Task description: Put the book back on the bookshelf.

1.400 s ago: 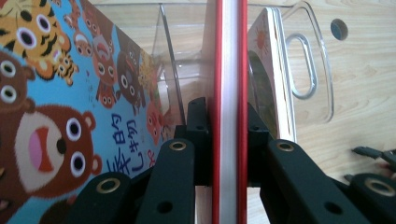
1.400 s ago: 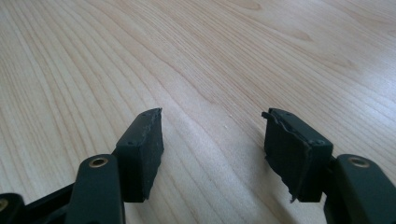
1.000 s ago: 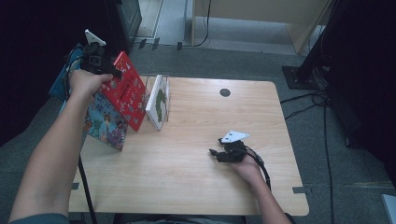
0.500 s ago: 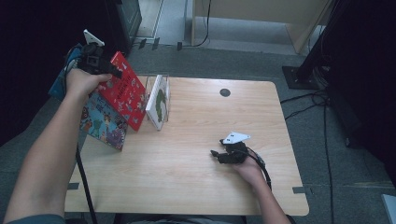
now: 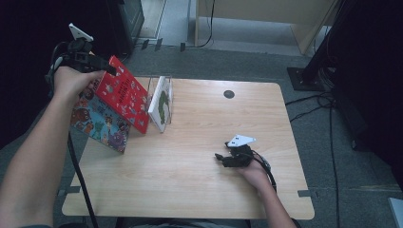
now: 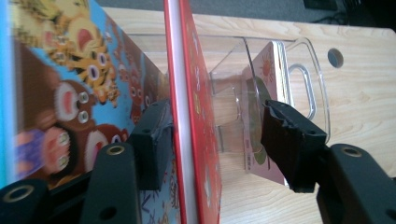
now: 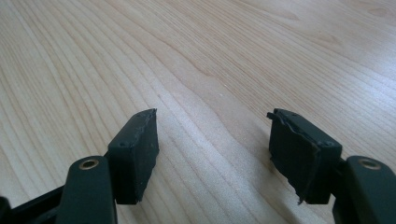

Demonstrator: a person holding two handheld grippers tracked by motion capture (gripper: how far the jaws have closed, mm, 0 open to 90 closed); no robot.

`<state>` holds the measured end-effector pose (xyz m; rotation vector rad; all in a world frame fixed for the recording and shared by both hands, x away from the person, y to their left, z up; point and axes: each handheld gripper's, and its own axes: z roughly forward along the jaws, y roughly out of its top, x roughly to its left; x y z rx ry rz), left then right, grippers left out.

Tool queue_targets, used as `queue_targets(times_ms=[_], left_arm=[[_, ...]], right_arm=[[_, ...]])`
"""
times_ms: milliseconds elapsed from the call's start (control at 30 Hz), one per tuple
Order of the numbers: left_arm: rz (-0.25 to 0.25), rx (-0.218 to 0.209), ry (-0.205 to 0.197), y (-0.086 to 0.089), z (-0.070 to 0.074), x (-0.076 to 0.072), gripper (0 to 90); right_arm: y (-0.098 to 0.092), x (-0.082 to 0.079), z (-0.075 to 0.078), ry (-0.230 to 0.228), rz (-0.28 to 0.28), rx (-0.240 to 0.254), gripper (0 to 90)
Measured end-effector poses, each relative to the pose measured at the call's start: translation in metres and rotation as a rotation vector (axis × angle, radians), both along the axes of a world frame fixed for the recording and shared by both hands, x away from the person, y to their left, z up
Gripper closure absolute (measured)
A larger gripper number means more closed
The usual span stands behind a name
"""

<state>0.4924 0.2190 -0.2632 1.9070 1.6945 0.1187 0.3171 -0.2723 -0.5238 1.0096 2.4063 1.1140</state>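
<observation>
Nearest the person, the right gripper (image 5: 219, 156) rests low on the bare middle of the wooden table (image 5: 199, 190), its jaws spread with only wood grain between them; it holds nothing. Farther off, at the table's left edge, the left gripper (image 5: 113, 71) sits at the top corner of the red book (image 5: 124, 97). Its jaws have just been opening: in the left gripper view the red book's edge (image 6: 180, 116) stands between them, one pad close against the cover or just touching it, the other well clear, so the grip is released. The red book stands tilted, its top leaning left toward the blue picture book (image 5: 99, 124) propped behind it and its foot on the table just beside the clear plastic holder (image 5: 159, 88). A thin white book (image 5: 160, 103) stands upright inside that holder, beyond the red one. Assessment: the red book appears a thin, stiff hardback, light, with a glossy cover likely to slip under shallow contact. Unsupported, it may slide at the foot or fall flat. The recommended hold is across the top edge near the spine, pads seated well down on both covers, keeping it upright while it is guided into the holder's slot. The holder looks light and could shift if nudged.
</observation>
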Motion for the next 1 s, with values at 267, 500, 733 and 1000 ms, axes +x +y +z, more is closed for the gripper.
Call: queue_targets(times_ms=[267, 500, 733, 1000], left_arm=[[-0.039, -0.059, -0.021, 0.003, 0.007, -0.018, 42.8], [-0.093, -0.078, -0.060, -0.013, 0.008, -0.041, 41.6], [-0.152, -0.052, -0.096, -0.031, -0.004, -0.061, 41.4], [-0.196, -0.041, -0.080, -0.050, -0.032, -0.082, 41.2]], right_arm=[[0.000, 0.000, 0.000, 0.002, 0.000, -0.001, 32.5], [-0.002, -0.001, 0.000, 0.004, -0.010, -0.001, 30.7], [-0.002, -0.001, 0.000, 0.003, -0.002, -0.003, 29.9], [-0.001, 0.004, 0.000, 0.004, 0.009, -0.003, 28.9]])
